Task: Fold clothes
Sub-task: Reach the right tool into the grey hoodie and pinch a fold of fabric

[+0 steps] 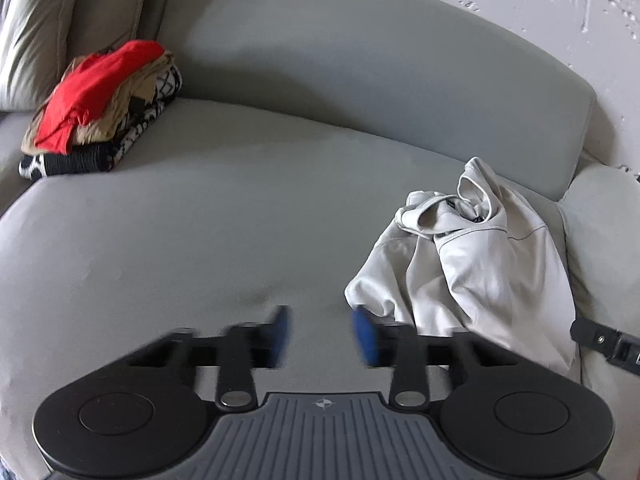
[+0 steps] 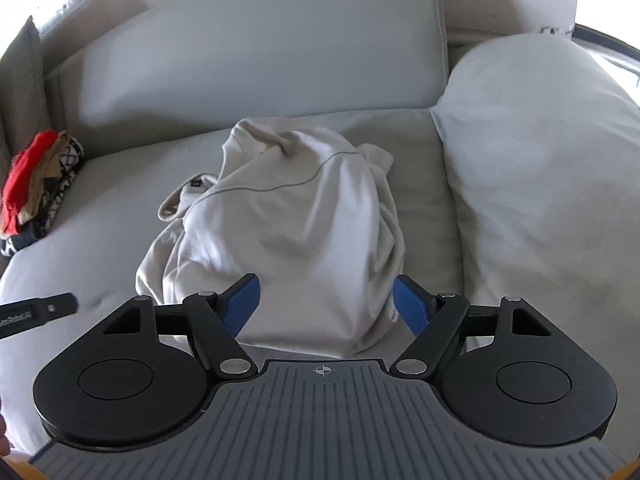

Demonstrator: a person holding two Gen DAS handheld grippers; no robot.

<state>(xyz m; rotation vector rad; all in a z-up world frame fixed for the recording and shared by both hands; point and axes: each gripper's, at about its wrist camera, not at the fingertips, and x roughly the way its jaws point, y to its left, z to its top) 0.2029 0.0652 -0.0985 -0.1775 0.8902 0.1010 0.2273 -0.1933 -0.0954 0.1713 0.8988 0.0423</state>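
A crumpled white garment (image 1: 472, 264) lies on the grey sofa seat (image 1: 208, 232), at the right in the left wrist view and at the centre of the right wrist view (image 2: 288, 216). My left gripper (image 1: 322, 336) is open and empty, just left of the garment's near edge, its blue pads blurred. My right gripper (image 2: 326, 306) is open wide and empty, with the garment's near end lying between and beyond its blue pads (image 2: 408, 304). Part of the right gripper (image 1: 608, 344) shows at the right edge of the left wrist view.
A stack of folded clothes, red on top over tan and black-and-white pieces (image 1: 100, 108), sits at the sofa's far left; it also shows in the right wrist view (image 2: 36, 184). A grey back cushion (image 1: 360, 80) runs behind. A pale pillow (image 2: 552, 184) lies right of the garment.
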